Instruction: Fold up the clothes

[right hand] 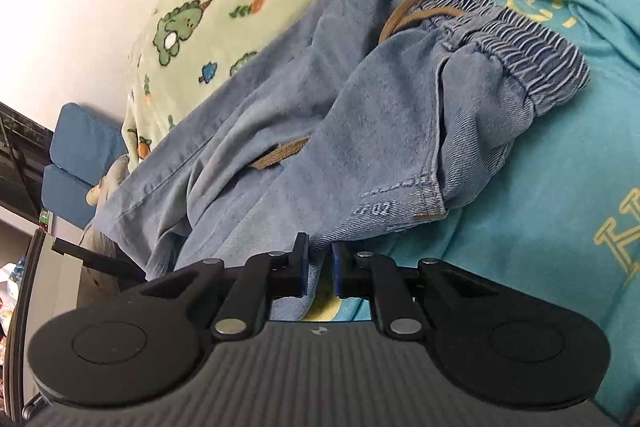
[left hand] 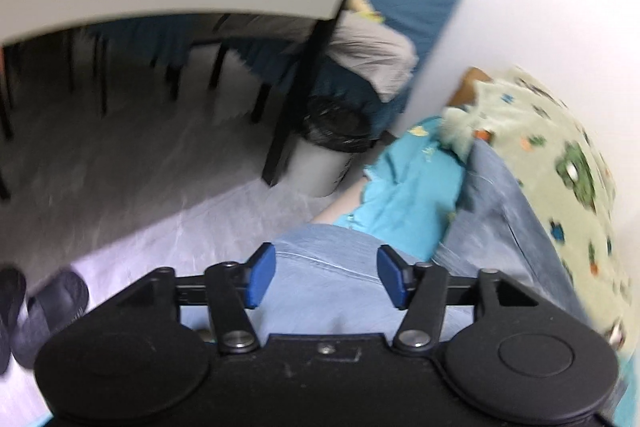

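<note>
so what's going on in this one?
A person with a handheld gripper in each hand is folding denim jeans on a bed with a teal sheet. The right gripper is shut on a fold of the jeans near the hem. The left gripper is open over pale denim, gripping nothing. A green dinosaur-print blanket lies beside the jeans by the wall.
</note>
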`<act>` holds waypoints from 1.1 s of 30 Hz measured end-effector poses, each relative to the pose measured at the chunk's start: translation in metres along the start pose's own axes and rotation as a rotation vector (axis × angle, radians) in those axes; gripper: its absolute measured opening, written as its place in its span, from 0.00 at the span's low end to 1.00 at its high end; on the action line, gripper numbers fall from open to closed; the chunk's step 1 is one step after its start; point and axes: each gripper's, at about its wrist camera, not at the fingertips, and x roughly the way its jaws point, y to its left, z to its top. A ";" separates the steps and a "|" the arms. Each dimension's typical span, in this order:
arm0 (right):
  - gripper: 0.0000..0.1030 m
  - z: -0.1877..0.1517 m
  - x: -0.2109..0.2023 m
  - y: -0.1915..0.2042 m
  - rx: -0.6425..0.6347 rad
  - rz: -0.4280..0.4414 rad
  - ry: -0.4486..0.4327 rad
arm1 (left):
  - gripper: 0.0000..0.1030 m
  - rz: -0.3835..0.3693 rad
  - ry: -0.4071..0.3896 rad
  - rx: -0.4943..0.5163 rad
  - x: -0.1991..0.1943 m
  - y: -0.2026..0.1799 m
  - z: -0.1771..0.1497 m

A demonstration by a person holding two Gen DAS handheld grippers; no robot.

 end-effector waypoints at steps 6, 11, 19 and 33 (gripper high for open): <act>0.11 0.003 -0.007 0.003 -0.001 0.014 -0.019 | 0.55 -0.103 0.032 0.156 -0.004 -0.049 -0.033; 0.11 0.005 -0.014 0.006 -0.031 0.014 -0.040 | 0.55 -0.179 0.073 0.229 0.003 -0.090 -0.056; 0.11 0.008 -0.016 0.007 -0.067 -0.007 -0.078 | 0.58 -0.295 0.095 0.377 0.012 -0.145 -0.089; 0.21 0.027 -0.023 -0.031 0.120 -0.151 -0.212 | 0.68 -0.398 0.157 0.489 0.034 -0.162 -0.135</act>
